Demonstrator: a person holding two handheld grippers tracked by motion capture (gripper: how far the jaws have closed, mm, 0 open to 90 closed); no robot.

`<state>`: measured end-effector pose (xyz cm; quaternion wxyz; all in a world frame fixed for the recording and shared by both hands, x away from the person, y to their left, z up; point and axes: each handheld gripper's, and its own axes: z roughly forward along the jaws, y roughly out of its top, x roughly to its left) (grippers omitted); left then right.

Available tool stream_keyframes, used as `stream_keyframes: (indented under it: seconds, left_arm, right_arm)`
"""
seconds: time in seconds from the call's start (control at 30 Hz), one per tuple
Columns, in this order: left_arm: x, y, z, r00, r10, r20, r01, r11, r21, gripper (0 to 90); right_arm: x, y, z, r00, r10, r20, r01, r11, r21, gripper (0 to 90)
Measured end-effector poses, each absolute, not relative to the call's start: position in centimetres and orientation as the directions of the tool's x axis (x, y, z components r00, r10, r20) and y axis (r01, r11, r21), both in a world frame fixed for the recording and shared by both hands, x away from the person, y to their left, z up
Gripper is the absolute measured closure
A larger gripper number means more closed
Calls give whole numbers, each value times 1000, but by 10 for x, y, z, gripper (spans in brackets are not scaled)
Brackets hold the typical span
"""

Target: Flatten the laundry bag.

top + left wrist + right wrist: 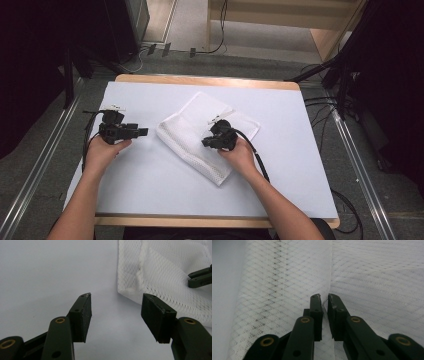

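The mesh bag (207,135) is soft and light; our right tongs (324,297) pinch its fold, left tongs (116,306) stand open.

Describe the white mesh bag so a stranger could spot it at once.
On the white-covered table, look at the middle. The folded white mesh bag lies there at a slant, under the right hand-held gripper. Its netted weave and raised folds set it apart from the smooth sheet around it.

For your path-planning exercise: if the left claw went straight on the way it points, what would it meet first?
Probably the mesh bag: the open left claw points at its near edge across bare table, though depth is hard to judge.
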<state>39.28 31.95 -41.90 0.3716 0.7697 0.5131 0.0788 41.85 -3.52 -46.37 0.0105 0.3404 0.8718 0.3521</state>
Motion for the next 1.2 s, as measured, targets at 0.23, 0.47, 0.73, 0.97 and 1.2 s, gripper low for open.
stream_keyframes:
  seconds: [0.23,0.47,0.73,0.97,1.2]
  left_arm:
    - [393,323,-418,456,851,-260,731,-191,656,427]
    - [393,326,-418,447,855,-264,735,-182,654,427]
    - [393,332,-418,432,863,-261,737,-171,654,426]
    - [394,338,-417,419,871,-257,739,-162,654,425]
    - [394,340,-417,414,873,-258,740,-158,654,424]
  right_arm:
    - [416,-34,-455,-776,588,228,579,520,628,900]
    - [404,-34,-432,-802,550,233,543,508,669,900]
    - [389,-25,-411,-830,503,243,511,508,693,900]
    - [374,-9,-402,-862,448,240,473,535,700,900]
    - [364,2,-397,-878,411,244,452,548,704,900]
